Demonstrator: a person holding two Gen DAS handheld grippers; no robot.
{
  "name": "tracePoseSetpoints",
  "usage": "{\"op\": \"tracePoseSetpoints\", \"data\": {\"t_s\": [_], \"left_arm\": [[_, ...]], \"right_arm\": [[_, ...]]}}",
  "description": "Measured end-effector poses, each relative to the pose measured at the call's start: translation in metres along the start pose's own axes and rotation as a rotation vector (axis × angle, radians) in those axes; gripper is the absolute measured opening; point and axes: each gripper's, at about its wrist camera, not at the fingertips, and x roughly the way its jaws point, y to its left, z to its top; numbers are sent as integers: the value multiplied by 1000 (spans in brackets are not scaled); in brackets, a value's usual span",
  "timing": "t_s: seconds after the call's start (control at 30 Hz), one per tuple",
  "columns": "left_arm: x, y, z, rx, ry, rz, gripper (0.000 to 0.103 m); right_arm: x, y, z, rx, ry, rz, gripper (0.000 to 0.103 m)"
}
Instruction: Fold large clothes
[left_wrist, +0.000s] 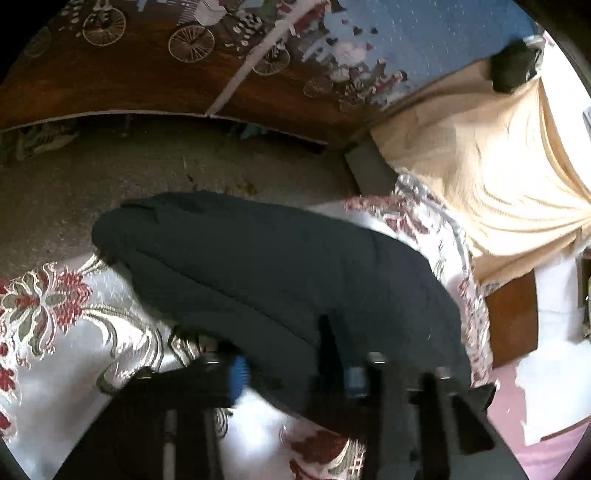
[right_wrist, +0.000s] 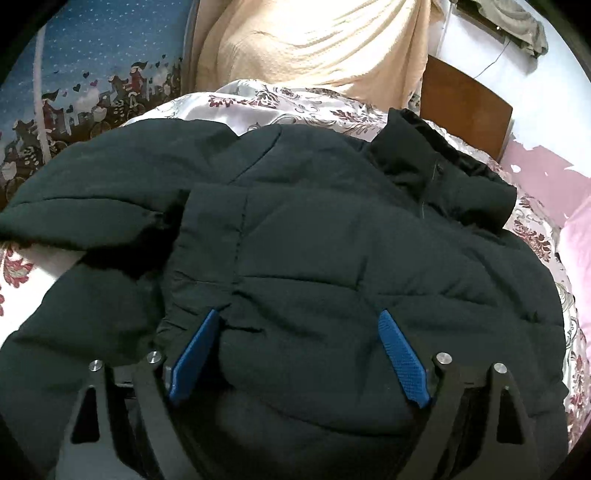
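Observation:
A dark padded jacket (left_wrist: 258, 266) lies across a white bedspread with red flowers (left_wrist: 66, 314), its far end reaching the bed's edge. My left gripper (left_wrist: 297, 363) sits at the jacket's near edge, and a thick fold of the fabric fills the space between its blue pads (left_wrist: 240, 373); this part of the picture is blurred. In the right wrist view the jacket (right_wrist: 332, 240) fills most of the picture, its collar (right_wrist: 443, 177) at the far right and a sleeve (right_wrist: 92, 192) lying off to the left. My right gripper (right_wrist: 299, 314) stands open and wide over the jacket's body.
A beige blanket (right_wrist: 314, 48) is heaped at the far end of the bed, with a dark object (left_wrist: 511, 66) on it. A brown wooden piece (right_wrist: 465, 110) and a pink pillow (right_wrist: 576, 240) lie to the right. Carpeted floor (left_wrist: 147, 177) and a printed cupboard front (left_wrist: 147, 74) lie beyond the bed's edge.

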Motion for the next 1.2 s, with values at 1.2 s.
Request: {"op": "tracePoseSetpoints", "data": {"t_s": [1.2], "left_arm": [[-109,-280,-297,1328,-235,-324,7]], "right_arm": [[-117,-245,-101,489,-242,210,89]]}}
